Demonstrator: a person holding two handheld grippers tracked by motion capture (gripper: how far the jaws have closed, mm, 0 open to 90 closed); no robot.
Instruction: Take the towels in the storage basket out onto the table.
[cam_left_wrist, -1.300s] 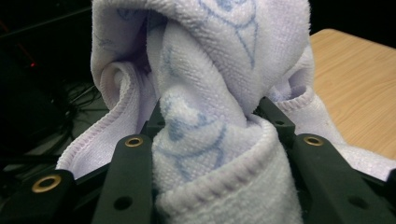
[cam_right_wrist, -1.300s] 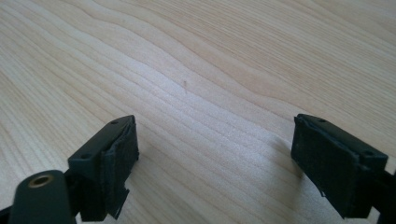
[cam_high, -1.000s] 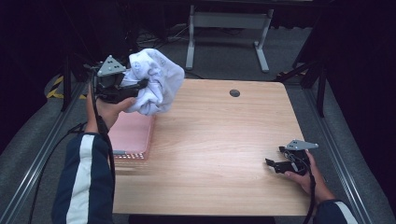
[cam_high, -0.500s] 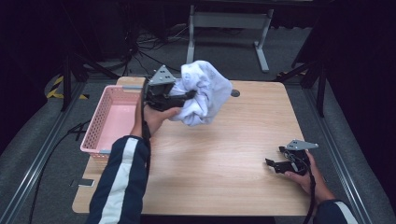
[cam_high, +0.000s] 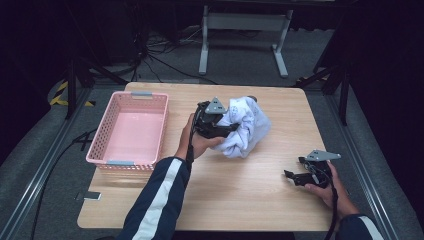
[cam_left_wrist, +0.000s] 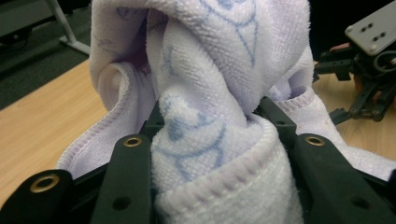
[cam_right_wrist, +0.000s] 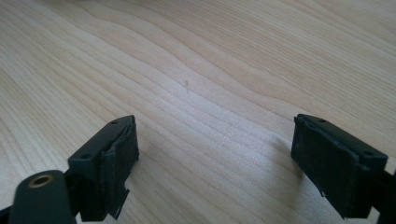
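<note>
Left gripper (cam_high: 231, 129): clamped on bunched white towel (cam_high: 245, 127), carried clear of pink basket (cam_high: 129, 129). Right gripper (cam_high: 292, 176): jaws apart, idle on table (cam_high: 240, 195), awaiting use.

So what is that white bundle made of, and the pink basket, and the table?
The white bundle looks like a soft terry-cloth towel: fuzzy loops, stitched hems and pale blue printed lines, squeezed in the left gripper. The pink basket seems to be moulded plastic, since its walls are a stiff, even grid of holes. The table shows light wood grain with a smooth matte finish, perhaps a laminate.
</note>
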